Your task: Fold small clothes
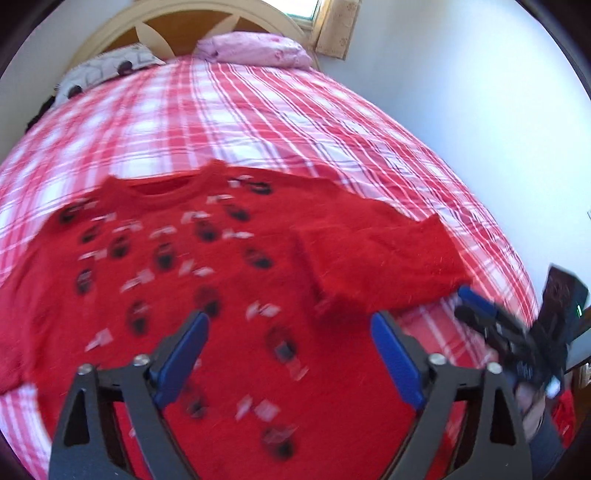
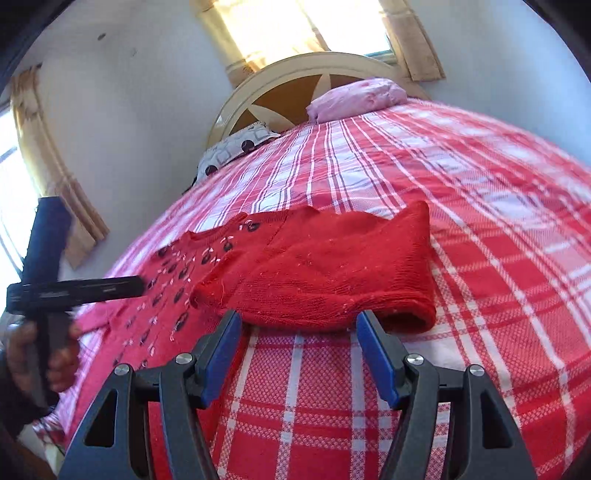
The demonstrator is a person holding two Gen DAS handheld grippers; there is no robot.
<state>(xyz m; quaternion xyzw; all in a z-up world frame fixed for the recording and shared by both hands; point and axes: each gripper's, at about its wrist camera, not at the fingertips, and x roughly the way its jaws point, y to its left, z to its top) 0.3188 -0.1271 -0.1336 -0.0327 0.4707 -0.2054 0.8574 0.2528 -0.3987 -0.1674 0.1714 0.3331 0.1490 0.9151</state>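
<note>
Blue-padded left tongs (image 1: 288, 354) hang apart and empty at the bottom of the frame over the body of the red sweater (image 1: 207, 280), which lies flat on the plaid bed (image 1: 258, 122). Right tongs (image 2: 295, 354), likewise apart and holding nothing, sit low centre just short of the sleeve (image 2: 332, 273) already folded across. The side folds seem to be in hand; next probably calls for gripping the opposite edge.

Red-and-white plaid bed (image 2: 461, 192), curved cream wooden headboard (image 2: 295, 66), pale bare walls (image 2: 129, 110), sunlit window with tan curtains (image 2: 280, 26) behind it.
</note>
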